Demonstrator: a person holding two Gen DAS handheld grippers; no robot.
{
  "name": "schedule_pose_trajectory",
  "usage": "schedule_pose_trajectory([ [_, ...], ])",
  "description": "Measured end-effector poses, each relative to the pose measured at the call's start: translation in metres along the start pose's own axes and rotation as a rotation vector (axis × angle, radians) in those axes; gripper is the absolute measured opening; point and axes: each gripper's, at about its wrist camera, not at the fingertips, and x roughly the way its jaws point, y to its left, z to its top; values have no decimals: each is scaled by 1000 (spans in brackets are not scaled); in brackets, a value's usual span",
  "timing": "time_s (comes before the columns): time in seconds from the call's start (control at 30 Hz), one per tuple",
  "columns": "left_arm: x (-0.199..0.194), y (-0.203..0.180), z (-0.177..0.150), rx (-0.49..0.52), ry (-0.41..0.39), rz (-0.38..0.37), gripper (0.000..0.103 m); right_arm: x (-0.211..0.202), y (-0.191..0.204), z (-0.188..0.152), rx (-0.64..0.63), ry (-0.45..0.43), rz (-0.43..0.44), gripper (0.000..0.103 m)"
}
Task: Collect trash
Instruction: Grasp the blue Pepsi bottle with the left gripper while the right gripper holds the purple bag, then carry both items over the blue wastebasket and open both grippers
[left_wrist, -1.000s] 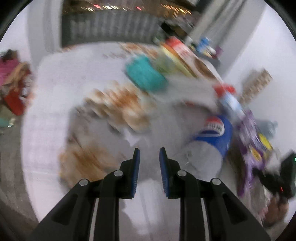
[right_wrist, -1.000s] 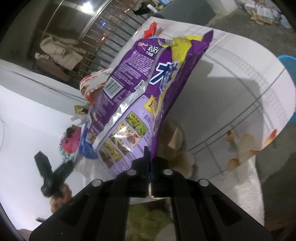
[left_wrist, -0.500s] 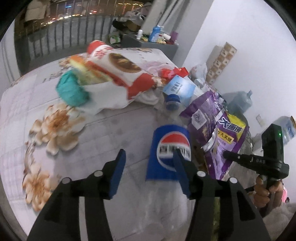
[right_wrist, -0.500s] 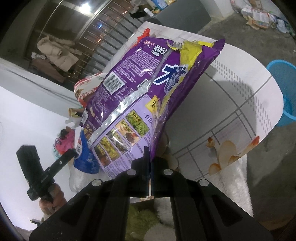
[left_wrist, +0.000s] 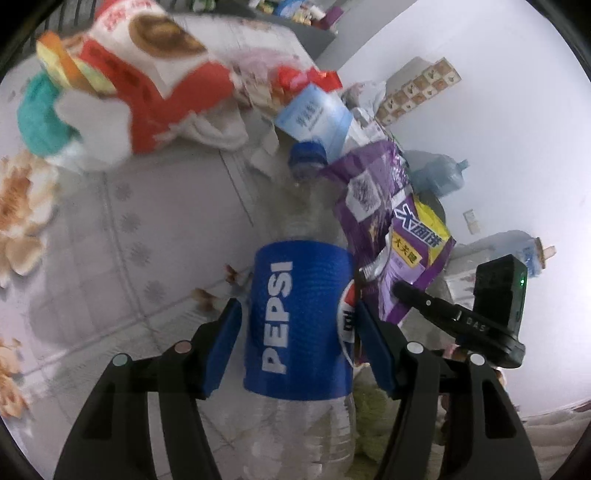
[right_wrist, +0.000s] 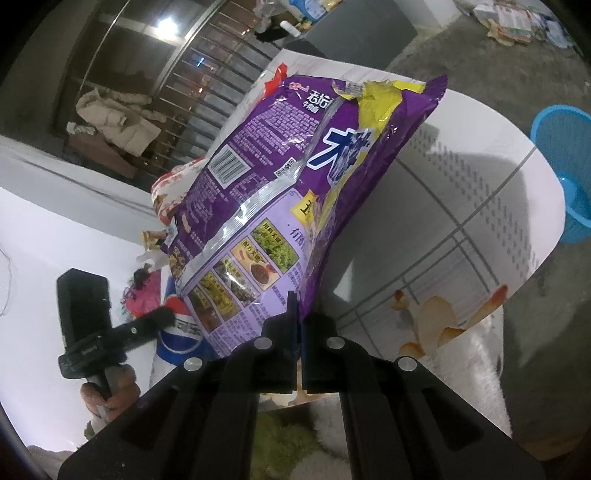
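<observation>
Left gripper (left_wrist: 297, 325) now opening around Pepsi bottle (left_wrist: 299, 325), right gripper (right_wrist: 297, 314) clamping purple bag (right_wrist: 295, 177)

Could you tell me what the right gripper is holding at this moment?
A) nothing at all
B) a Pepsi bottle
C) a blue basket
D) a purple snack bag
D: the right gripper is shut on the bottom edge of the purple snack bag, which stands up above its fingers.
</observation>
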Motion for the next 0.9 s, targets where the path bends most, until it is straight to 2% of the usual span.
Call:
schedule_pose_trajectory([
  [0.23, 16, 2, -4, -43, 49, -47, 59, -8, 2, -3, 6, -30, 29, 0],
  [0.47, 5, 5, -18, -82, 19, -47, 58, -29, 14, -3, -47, -87, 59, 0],
  [0.7, -29, 8, -53, -128, -74, -28, 58, -50, 22, -10, -107, -130, 87, 0],
  [0.9, -53, -1, -70, -113, -158, -25, 58, -68, 31, -13, -165, -165, 109, 0],
])
